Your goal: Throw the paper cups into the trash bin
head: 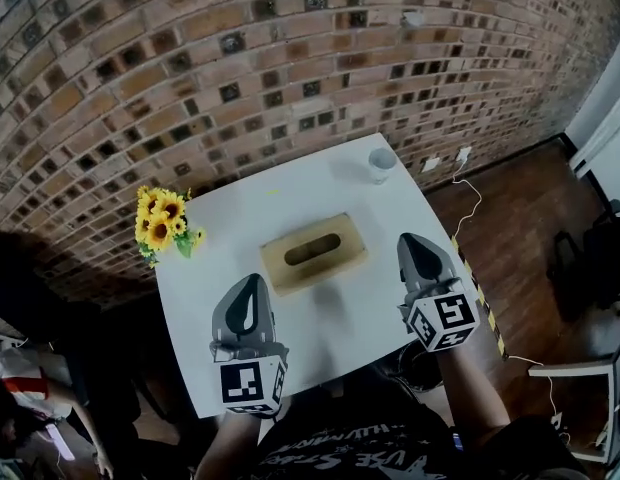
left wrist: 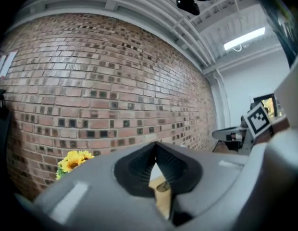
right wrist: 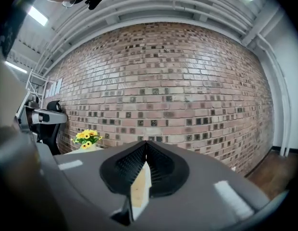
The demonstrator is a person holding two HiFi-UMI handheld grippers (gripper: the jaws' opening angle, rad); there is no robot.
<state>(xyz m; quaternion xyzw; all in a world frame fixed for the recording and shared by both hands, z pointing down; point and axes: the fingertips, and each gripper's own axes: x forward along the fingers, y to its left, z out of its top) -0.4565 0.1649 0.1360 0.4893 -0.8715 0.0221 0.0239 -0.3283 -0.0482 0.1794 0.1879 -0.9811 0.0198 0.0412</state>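
A single white paper cup (head: 381,164) stands upright near the far right corner of the white table (head: 220,308). My left gripper (head: 252,282) hovers over the near left part of the table, its jaws shut with nothing between them. My right gripper (head: 411,240) is over the near right edge, also shut and empty, well short of the cup. In the left gripper view the tips of the left gripper (left wrist: 156,146) meet, and in the right gripper view the tips of the right gripper (right wrist: 146,144) meet. No trash bin shows in any view.
A wooden tissue box (head: 313,252) lies mid-table between the grippers. A bunch of sunflowers (head: 162,223) stands at the left edge. A brick wall (head: 290,58) runs behind the table. A white cable (head: 470,203) trails on the wooden floor to the right, beside a dark chair (head: 590,258).
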